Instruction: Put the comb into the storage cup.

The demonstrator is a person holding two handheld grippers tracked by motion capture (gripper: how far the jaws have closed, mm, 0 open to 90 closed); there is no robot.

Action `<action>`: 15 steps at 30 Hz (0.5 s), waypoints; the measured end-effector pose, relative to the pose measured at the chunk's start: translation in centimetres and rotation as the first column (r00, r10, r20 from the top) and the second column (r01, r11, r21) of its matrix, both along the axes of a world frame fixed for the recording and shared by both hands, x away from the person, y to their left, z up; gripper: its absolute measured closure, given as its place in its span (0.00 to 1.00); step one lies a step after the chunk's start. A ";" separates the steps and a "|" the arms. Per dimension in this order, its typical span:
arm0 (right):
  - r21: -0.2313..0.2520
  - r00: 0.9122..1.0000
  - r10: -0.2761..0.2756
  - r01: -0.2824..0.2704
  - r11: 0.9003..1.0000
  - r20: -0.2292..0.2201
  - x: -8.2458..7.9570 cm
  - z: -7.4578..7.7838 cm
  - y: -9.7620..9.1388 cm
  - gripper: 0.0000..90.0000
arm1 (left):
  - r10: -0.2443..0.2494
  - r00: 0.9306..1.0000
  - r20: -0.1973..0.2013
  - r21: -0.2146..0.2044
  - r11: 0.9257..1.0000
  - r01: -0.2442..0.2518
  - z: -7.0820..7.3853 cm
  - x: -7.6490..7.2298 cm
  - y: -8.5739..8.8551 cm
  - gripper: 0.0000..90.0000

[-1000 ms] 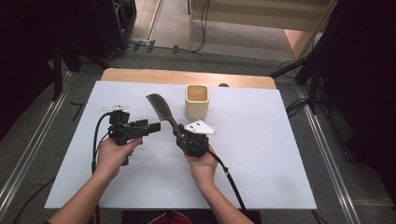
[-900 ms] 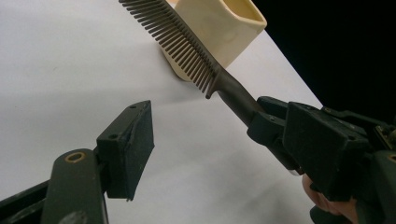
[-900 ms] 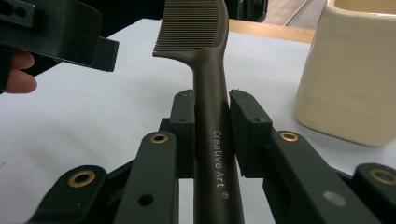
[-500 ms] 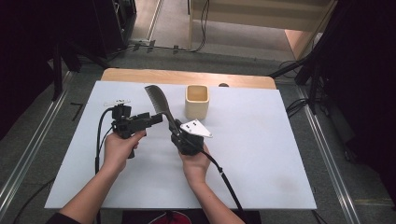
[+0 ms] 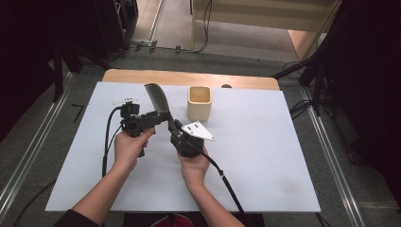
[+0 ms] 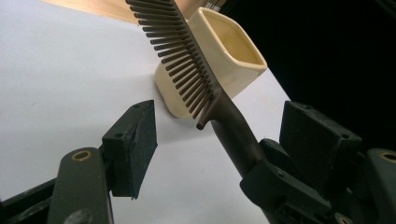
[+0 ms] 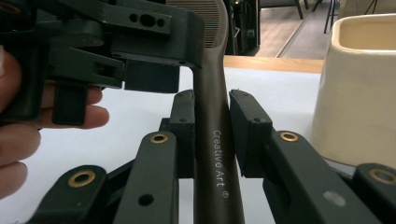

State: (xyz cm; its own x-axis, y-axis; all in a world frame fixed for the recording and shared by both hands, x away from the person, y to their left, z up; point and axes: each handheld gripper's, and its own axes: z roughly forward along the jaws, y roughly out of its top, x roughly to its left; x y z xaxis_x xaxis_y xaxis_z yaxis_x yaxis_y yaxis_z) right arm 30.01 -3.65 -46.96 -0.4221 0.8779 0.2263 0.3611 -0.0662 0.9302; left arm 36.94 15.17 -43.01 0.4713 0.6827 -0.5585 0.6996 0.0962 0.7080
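A dark brown comb (image 5: 156,97) stands tilted above the table, teeth end up and away from me. My right gripper (image 5: 174,127) is shut on its handle (image 7: 212,154), both pads pressed against it. My left gripper (image 5: 163,118) comes in from the left and straddles the handle just below the teeth. In the left gripper view the comb (image 6: 187,60) runs between the jaws with a gap on each side; these jaws have just been closing. The left gripper (image 7: 140,46) also appears at the upper left of the right gripper view.
A cream square cup (image 5: 199,102) stands upright just right of the comb, behind the right hand; it also shows in the gripper views (image 6: 229,56) (image 7: 359,93). The white table top (image 5: 274,156) spreads out to the right. Cables trail from both grippers toward me.
The left hand has moved right, bringing its gripper up to the comb's handle. The right hand with the comb has shifted slightly left.
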 end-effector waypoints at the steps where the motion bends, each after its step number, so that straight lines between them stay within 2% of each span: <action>1: 0.002 1.000 0.000 0.000 1.000 0.002 0.0 0.0 0.0 0.78 | 0.003 1.000 -0.002 -0.002 1.000 -0.003 0.0 0.0 -0.1 0.33; 11: 0.021 1.000 -0.009 0.008 1.000 0.014 -0.1 0.0 0.2 0.78 | 0.015 0.999 -0.029 -0.022 1.000 -0.015 0.1 0.2 -0.9 0.42; 15: 0.019 1.000 -0.013 0.012 1.000 0.013 -0.1 -0.1 0.3 0.78 | 0.034 0.998 -0.045 -0.038 0.999 -0.036 0.1 0.3 -0.8 0.50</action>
State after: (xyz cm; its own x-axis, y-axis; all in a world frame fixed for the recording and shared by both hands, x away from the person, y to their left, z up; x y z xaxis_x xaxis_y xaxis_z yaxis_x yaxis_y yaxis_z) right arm 29.89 -3.36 -47.05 -0.4142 0.8788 0.2370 0.3475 -0.0880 0.9335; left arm 37.29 14.33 -42.95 0.4217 0.6758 -0.6046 0.7261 0.1478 0.6716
